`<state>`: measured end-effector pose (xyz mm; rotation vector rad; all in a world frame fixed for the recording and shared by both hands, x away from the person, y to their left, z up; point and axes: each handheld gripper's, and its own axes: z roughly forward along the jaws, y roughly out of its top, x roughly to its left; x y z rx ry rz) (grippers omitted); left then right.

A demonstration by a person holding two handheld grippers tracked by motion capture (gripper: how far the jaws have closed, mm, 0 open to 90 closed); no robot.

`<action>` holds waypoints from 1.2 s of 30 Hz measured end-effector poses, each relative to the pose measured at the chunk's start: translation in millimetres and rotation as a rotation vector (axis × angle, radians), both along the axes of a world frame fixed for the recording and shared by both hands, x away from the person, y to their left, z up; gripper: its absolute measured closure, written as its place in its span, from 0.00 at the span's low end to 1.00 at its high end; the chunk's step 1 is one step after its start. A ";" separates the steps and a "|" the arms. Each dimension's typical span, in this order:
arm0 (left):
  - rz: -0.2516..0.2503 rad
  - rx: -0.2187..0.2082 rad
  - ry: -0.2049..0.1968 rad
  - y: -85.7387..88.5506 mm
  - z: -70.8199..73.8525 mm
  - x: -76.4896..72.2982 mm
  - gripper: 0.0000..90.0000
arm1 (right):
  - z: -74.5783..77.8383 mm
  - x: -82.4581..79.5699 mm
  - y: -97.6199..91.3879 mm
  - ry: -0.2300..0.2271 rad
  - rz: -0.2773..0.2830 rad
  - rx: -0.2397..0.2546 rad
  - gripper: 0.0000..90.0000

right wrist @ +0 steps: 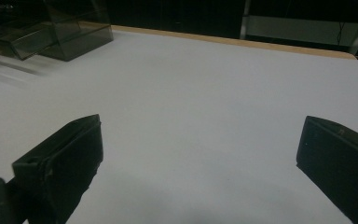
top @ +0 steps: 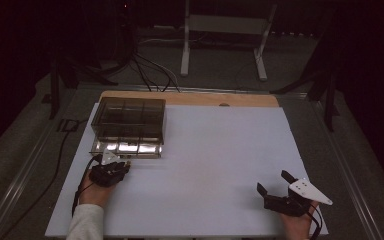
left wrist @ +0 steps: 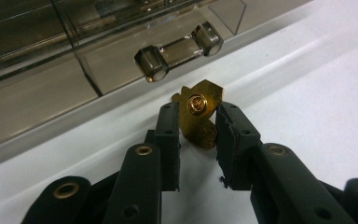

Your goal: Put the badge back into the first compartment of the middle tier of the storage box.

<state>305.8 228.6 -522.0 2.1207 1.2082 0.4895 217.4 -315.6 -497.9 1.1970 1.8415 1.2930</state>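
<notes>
My left gripper (left wrist: 198, 137) is shut on a small gold-coloured metal tab (left wrist: 196, 116) with a round stud on it, held upright just above the white board. In the high view the left gripper (top: 121, 166) sits at the front edge of a smoked clear plastic drawer box (top: 128, 120). One clear drawer (left wrist: 121, 70) with a handle on two round posts (left wrist: 177, 51) lies right ahead of the tab. My right gripper (top: 273, 182) rests open near the board's front right, its jaws (right wrist: 200, 154) wide apart with nothing between them.
A white board (top: 215, 160) covers a wooden tabletop (top: 190, 98). Behind the table stand a white metal frame (top: 225, 30) and dark cables (top: 150, 70) on the floor. A cable (top: 80, 185) trails from the left gripper.
</notes>
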 end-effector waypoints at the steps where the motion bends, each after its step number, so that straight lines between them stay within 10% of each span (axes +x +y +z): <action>1: 0.001 0.002 -0.002 -0.6 -0.2 0.7 0.81 | 0.0 0.1 0.1 0.000 0.000 0.000 0.01; 22: 0.079 -0.012 0.024 11.6 0.8 2.7 0.99 | 0.0 0.0 0.3 0.003 0.002 -0.002 0.01; 36: 0.044 -0.015 0.030 17.1 3.1 -7.6 1.00 | 0.1 0.0 -1.6 0.001 -0.005 0.000 0.01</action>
